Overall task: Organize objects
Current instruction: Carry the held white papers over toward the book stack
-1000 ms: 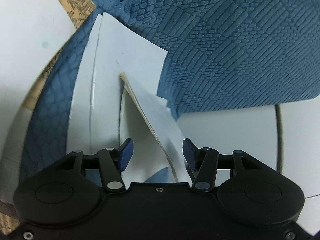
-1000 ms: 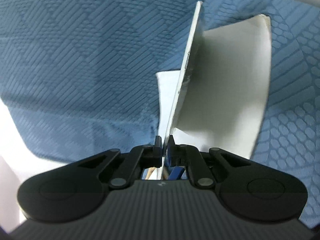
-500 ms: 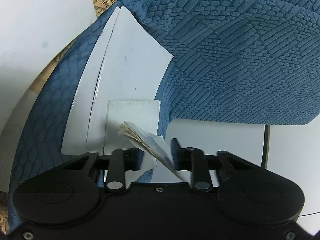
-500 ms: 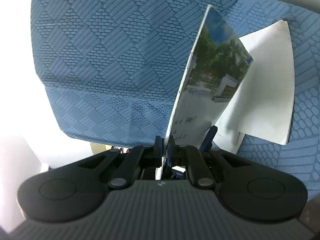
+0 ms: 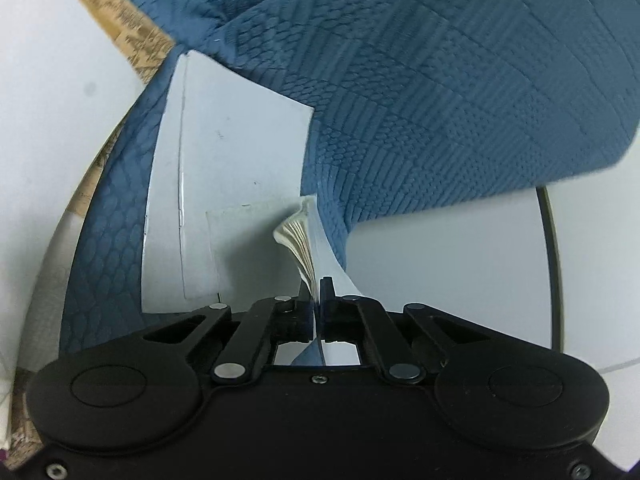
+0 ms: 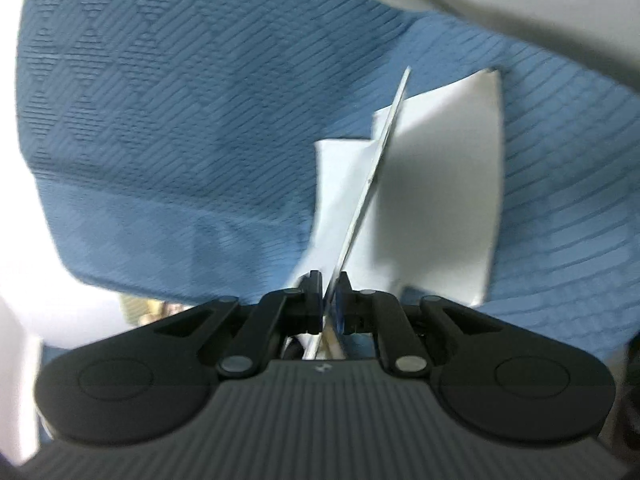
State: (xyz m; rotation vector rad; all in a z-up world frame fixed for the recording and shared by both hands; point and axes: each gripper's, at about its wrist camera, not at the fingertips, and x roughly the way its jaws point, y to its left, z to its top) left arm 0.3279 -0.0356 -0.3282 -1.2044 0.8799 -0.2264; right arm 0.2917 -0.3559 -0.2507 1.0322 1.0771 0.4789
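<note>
In the left wrist view my left gripper [image 5: 318,292] is shut on the edge of a thin booklet [image 5: 298,240], whose cream pages fan out above the pads. Behind it a large white sheet [image 5: 228,140] lies on blue textured fabric [image 5: 440,100], with a smaller white card [image 5: 232,248] on top of it. In the blurred right wrist view my right gripper [image 6: 329,292] is shut on a thin photo card [image 6: 372,176], seen edge on and standing up from the pads. A large white sheet [image 6: 452,200] and a smaller white card [image 6: 340,184] lie on the blue fabric [image 6: 160,120] behind it.
The blue fabric folds over itself and hangs above a white round tabletop [image 5: 460,264] with a dark rim [image 5: 554,272]. A tan patterned strip [image 5: 132,36] and a white surface [image 5: 48,100] lie at the upper left.
My left gripper's jaws closed on the fanned booklet and lifted it slightly. The right gripper's card briefly showed its photo side and is edge on again; that view shifted and blurred.
</note>
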